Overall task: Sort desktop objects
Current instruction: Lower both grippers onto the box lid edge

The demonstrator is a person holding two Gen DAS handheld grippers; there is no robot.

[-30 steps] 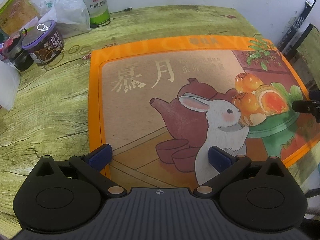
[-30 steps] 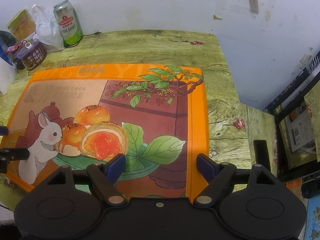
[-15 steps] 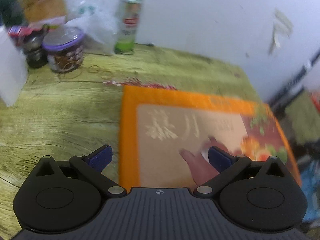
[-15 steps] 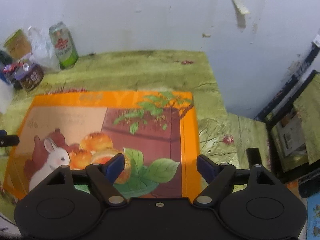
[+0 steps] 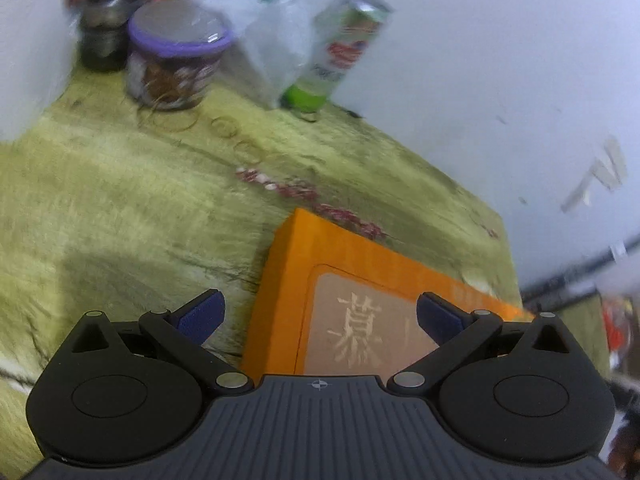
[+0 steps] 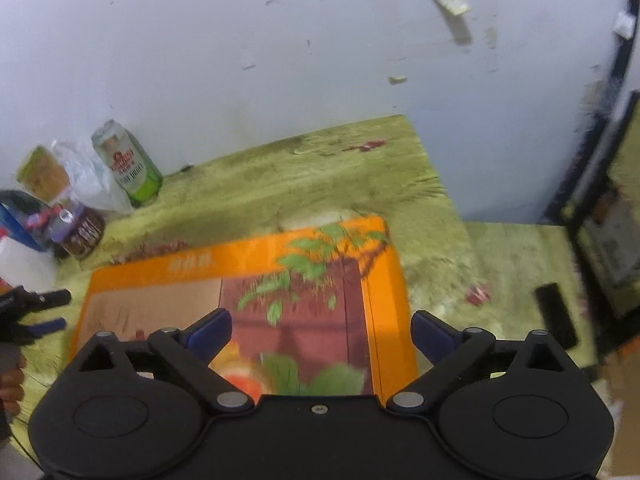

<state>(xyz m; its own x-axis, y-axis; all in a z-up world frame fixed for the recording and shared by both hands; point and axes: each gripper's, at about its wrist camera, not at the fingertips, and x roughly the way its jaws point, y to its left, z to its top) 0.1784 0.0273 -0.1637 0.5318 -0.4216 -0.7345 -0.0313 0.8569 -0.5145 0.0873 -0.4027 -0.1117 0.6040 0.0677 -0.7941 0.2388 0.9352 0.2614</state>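
A white wall [image 5: 480, 60] rises behind a counter [image 5: 100, 208] covered in a green wood-grain pattern. In the left wrist view, which is blurred, the left gripper [image 5: 318, 314] hangs above the counter with its blue-padded fingers [image 5: 200, 314] spread wide and nothing between them. The near left corner of a flat orange box [image 5: 288, 272] lies under the gap, with pale printed characters on its tan panel. At the far left stands a jar with a purple lid [image 5: 176, 60], just beside a dark container [image 5: 100, 44]. A clear plastic bag [image 5: 264, 40] sits between the jar and a green drink can [image 5: 340, 52] close to the wall. Thin rings [image 5: 224, 126] lie on the counter in front of the jar.

In the right wrist view the same white wall [image 6: 240, 60] shows scuffs and strips of tape. The right gripper [image 6: 322, 330] is also spread wide and empty, above the near right part of the orange box [image 6: 248, 260], whose lid shows green leaves and a dark red panel. The box lies flat on the counter [image 6: 320, 172]. At the far left are the green can [image 6: 128, 164], the plastic bag [image 6: 88, 184] and the purple-lidded jar [image 6: 80, 228], well apart from the box. The left gripper [image 6: 40, 312] shows at the left edge, held by a hand [image 6: 12, 384].
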